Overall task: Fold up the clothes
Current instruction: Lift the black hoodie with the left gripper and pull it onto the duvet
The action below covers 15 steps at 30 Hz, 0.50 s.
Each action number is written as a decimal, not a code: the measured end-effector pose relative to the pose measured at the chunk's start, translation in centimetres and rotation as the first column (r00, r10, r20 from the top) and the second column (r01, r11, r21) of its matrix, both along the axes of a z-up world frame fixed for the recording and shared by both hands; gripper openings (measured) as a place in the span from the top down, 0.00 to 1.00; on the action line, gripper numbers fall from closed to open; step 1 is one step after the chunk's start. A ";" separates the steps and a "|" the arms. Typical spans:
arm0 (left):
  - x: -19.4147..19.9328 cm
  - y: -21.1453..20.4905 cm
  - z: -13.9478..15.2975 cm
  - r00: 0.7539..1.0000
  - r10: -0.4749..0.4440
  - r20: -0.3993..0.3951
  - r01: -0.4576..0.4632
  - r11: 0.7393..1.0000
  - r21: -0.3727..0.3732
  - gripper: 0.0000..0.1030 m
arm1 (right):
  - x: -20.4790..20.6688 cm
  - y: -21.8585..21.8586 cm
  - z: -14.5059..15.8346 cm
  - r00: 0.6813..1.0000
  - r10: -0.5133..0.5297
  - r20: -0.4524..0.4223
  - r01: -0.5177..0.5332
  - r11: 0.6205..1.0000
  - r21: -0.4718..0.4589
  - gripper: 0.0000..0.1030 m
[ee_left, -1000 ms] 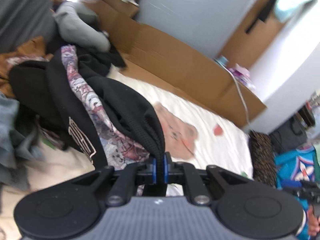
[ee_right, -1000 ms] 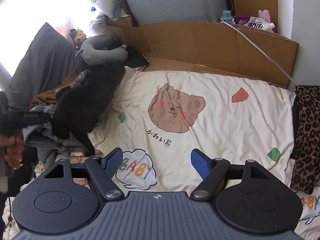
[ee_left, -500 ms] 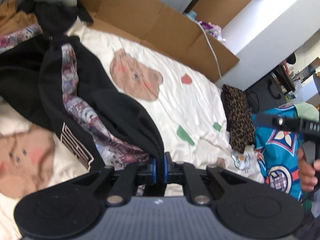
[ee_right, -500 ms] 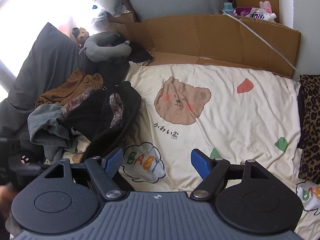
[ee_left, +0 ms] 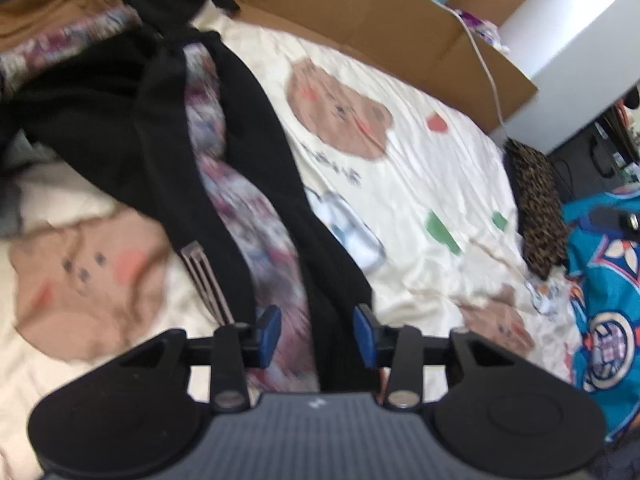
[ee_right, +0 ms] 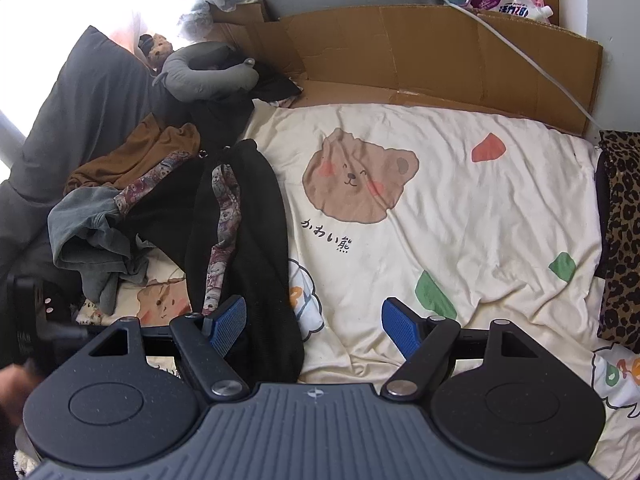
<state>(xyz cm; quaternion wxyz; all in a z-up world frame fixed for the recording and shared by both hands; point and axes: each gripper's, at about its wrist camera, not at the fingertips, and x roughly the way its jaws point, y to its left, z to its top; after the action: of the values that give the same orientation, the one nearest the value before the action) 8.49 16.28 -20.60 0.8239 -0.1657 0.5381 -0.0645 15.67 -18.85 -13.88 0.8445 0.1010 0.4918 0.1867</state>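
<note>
My left claw (ee_left: pixel 317 330) spread, black jacket (ee_left: pixel 256 128) lying loose between pads, unpinched. My right claw (ee_right: pixel 313 320) spread wide, empty, over cream bear sheet (ee_right: pixel 460 200). Jacket stretched along sheet's left side. Only right view shows grey neck pillow (ee_right: pixel 208 74); sheet print reads "かわい熊".
</note>
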 end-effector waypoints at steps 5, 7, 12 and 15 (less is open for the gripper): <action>2.7 0.9 0.2 0.999 0.029 0.026 -0.030 0.999 0.037 0.57 | 0.4 0.3 -0.6 1.000 0.006 -0.016 -0.006 1.000 -0.007 0.24; 4.0 0.3 -0.2 0.999 0.031 0.031 -0.033 0.998 0.051 0.57 | 0.5 0.4 -0.8 1.000 0.008 -0.020 -0.009 1.000 -0.008 0.24; 6.1 -1.3 -2.2 0.999 0.050 0.017 -0.051 0.995 0.080 0.56 | 0.7 0.4 -1.1 1.000 0.003 -0.030 -0.004 1.000 -0.008 0.24; 6.7 -1.8 -3.8 0.997 0.077 -0.012 -0.076 0.994 0.080 0.56 | 0.7 0.2 -1.0 0.999 -0.003 -0.034 0.003 1.000 -0.002 0.24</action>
<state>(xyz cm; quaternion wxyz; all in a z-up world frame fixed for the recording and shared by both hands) 15.22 14.48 -24.37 0.8276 -0.1537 0.5397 -0.0102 16.34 -18.65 -14.88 0.8365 0.1043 0.5059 0.1831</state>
